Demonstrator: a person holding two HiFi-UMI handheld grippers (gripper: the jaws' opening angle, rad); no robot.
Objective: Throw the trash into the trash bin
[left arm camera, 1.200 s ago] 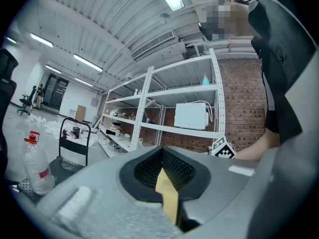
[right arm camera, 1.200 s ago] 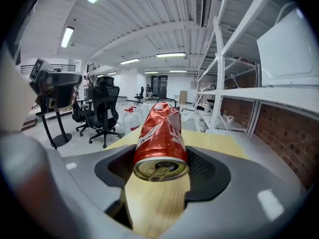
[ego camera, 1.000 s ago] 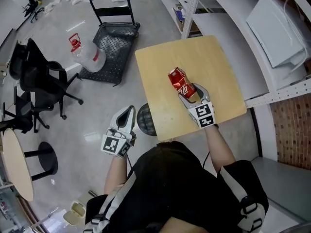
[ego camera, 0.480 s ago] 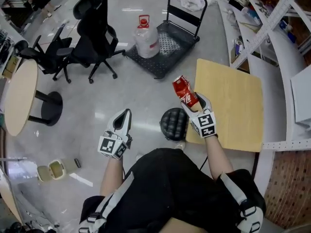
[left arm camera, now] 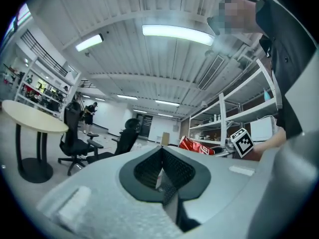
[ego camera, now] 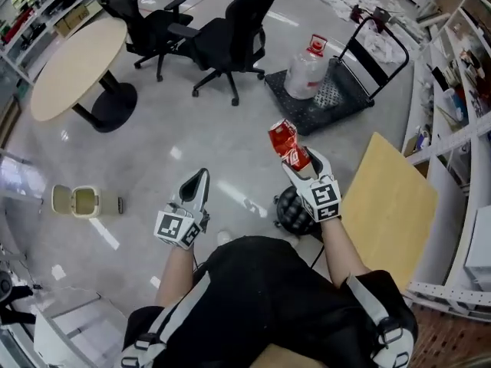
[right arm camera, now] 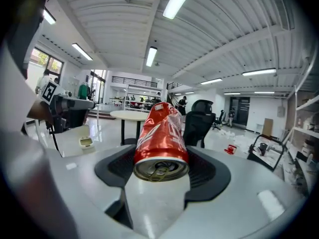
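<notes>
One crushed can point(ego camera: 288, 146) sits clamped in the right gripper point(ego camera: 305, 162), above the floor: carry step. Left gripper point(ego camera: 201, 175) is closed and empty. Next: reach the small bin point(ego camera: 58, 199) on the floor, probably the target, then release.

You have swung away from the counter point(ego camera: 391, 205), your right gripper point(ego camera: 304, 167) carrying the crushed red can point(ego camera: 284, 139) over open floor point(ego camera: 192, 129), trash bin point(ego camera: 75, 201) newly in sight.

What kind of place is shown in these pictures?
Probably a workshop or lab office: black office chairs beside a round table, metal storage shelves, and a platform cart.
</notes>
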